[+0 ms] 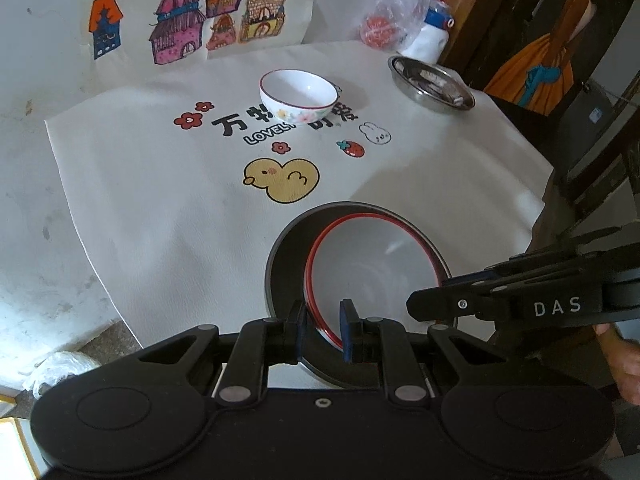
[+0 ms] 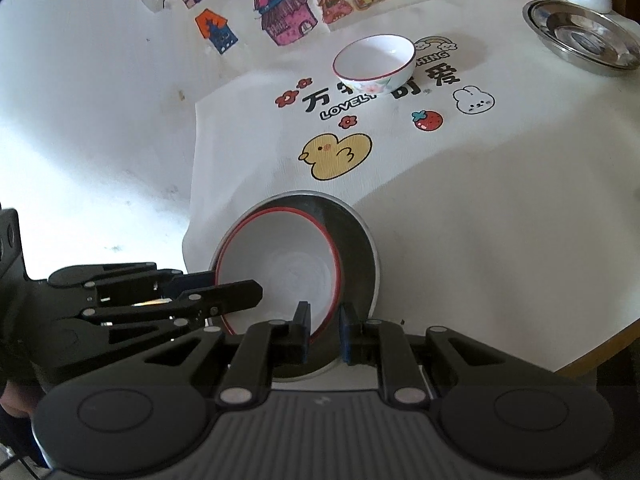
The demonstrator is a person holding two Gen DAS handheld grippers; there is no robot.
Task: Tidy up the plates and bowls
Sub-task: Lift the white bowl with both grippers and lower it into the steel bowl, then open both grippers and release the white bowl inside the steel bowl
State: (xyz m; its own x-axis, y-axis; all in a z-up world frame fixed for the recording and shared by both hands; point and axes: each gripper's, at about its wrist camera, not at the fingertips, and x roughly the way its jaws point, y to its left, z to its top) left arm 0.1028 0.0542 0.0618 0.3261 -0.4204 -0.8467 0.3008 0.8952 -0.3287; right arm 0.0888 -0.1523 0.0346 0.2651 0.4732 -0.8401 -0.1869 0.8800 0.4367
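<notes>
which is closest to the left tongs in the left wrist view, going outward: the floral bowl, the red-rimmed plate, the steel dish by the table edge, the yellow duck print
1. Red-rimmed plate: its rim sits between the left tongs, inside a dark pan.
2. Yellow duck print: on the cloth just beyond the plate.
3. Floral bowl: mid-table, on the printed lettering.
4. Steel dish: far right, at the table edge.

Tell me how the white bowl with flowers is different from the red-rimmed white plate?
The white flowered bowl is small and deep; the red-rimmed white plate is wide and shallow. The bowl stands alone on the printed cloth; the plate lies inside a dark metal pan, with gripper fingers around its rim. Both are white inside and empty.
</notes>
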